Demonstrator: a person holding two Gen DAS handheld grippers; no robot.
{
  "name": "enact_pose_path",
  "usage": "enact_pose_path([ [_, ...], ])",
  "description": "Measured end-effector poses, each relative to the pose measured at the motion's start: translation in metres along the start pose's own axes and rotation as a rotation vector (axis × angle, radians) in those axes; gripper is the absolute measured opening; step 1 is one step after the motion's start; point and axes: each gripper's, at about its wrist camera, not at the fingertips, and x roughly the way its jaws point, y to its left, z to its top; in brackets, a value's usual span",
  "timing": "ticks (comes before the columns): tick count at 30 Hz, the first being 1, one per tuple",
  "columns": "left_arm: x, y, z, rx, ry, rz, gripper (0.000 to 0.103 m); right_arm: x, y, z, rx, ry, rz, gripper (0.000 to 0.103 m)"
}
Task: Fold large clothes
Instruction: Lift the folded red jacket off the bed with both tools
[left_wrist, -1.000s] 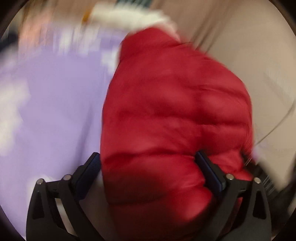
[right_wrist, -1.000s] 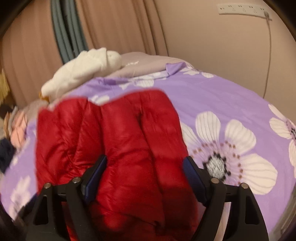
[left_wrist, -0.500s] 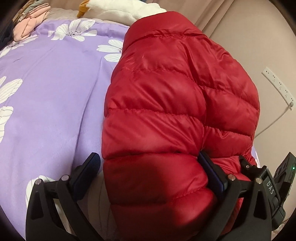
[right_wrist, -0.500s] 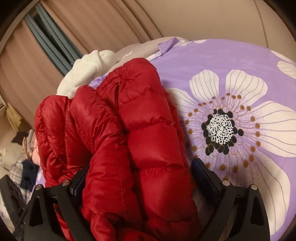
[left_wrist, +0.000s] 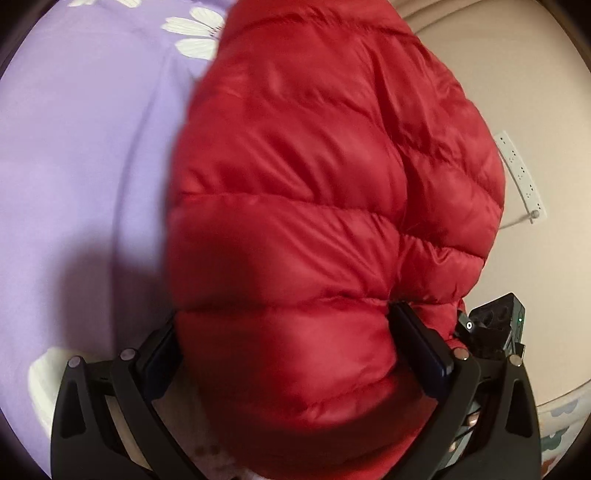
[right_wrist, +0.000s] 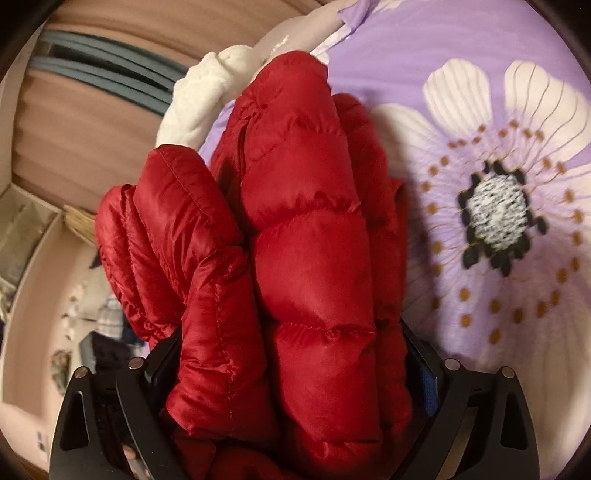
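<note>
Right gripper (right_wrist: 291, 354), lower centre of the right wrist view, is standing at a wide spread, its jaws having just been opening, with the bunched red down jacket (right_wrist: 306, 240) filling the gap and pressing against both pads; left gripper (left_wrist: 291, 350), lower centre of the left wrist view, is likewise spread wide and is clamping the same jacket (left_wrist: 325, 192), the padding bulging between its two dark fingers (left_wrist: 424, 347); in the right wrist view the jacket's long axis is running from the bottom edge up toward the upper centre, its quilted folds lying side by side and a seam slit showing near the top; in the left wrist view the bulk is rising from the jaws toward the top of the frame, leaning slightly right; purple flowered bedcover (right_wrist: 498, 206) is lying behind the jacket at the right, and at the left in the other view (left_wrist: 81, 177); white power strip (left_wrist: 521, 177) is sitting on the beige wall at the right; no readable writing is showing.
</note>
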Motion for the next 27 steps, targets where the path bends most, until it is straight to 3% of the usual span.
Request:
enact_pose_path([
  [3, 0.014, -0.003, 0.008, 0.017, -0.009, -0.001, 0.102, 0.005, 0.002, -0.003, -0.009, -0.027, 0.002, 0.093],
  [7, 0.019, -0.016, 0.011, 0.060, -0.021, 0.022, 0.090, -0.003, -0.006, -0.005, 0.000, -0.025, 0.027, 0.081],
  [9, 0.011, -0.039, 0.004, 0.130, -0.050, 0.039, 0.082, -0.009, -0.003, -0.002, 0.014, -0.021, 0.039, 0.073],
  [13, -0.006, -0.077, 0.004, 0.269, -0.119, 0.086, 0.079, -0.027, 0.023, -0.004, -0.100, -0.049, 0.099, 0.069],
  [16, -0.024, -0.101, 0.011, 0.333, -0.179, 0.073, 0.078, -0.044, 0.039, -0.007, -0.108, -0.089, 0.233, 0.067],
  [22, -0.072, -0.132, 0.012, 0.409, -0.312, 0.045, 0.077, -0.072, 0.074, -0.006, -0.163, -0.170, 0.320, 0.067],
  [27, -0.137, -0.150, 0.000, 0.470, -0.415, 0.034, 0.077, -0.102, 0.109, -0.015, -0.243, -0.222, 0.375, 0.067],
])
